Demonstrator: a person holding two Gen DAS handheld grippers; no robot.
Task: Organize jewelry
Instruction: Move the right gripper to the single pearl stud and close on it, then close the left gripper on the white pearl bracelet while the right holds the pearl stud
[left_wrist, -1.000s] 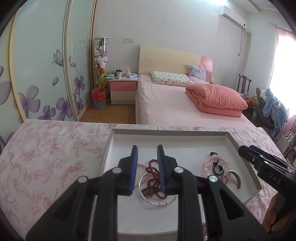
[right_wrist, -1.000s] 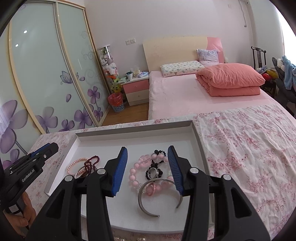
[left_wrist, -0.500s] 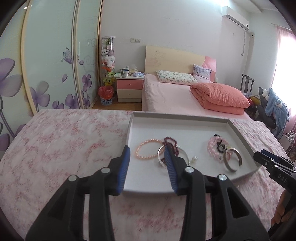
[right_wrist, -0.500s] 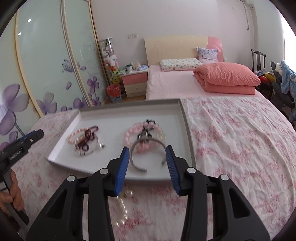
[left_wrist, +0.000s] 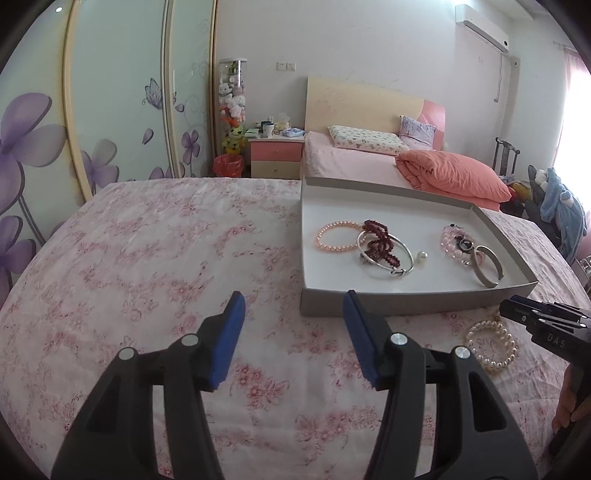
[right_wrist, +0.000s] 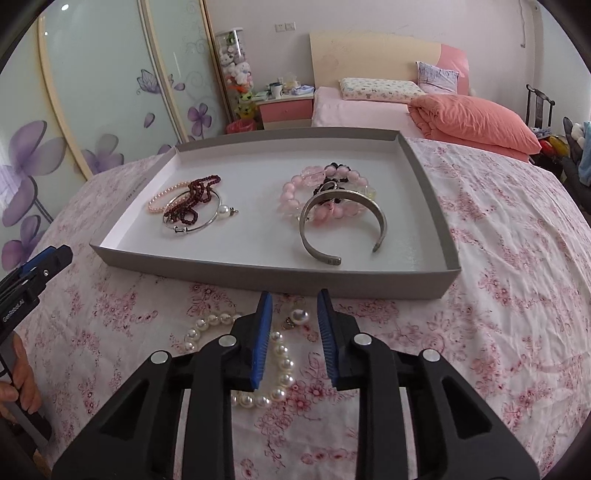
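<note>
Both the left gripper (left_wrist: 293, 325) and right gripper (right_wrist: 294, 321) (above a white pearl bracelet (right_wrist: 282, 363)) are spread, holding nothing.

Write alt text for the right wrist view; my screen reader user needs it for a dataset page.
The open right gripper hovers over a white pearl bracelet lying on a pink floral bedspread, just outside a shallow grey tray. The tray holds beaded bracelets and a silver cuff.
</note>
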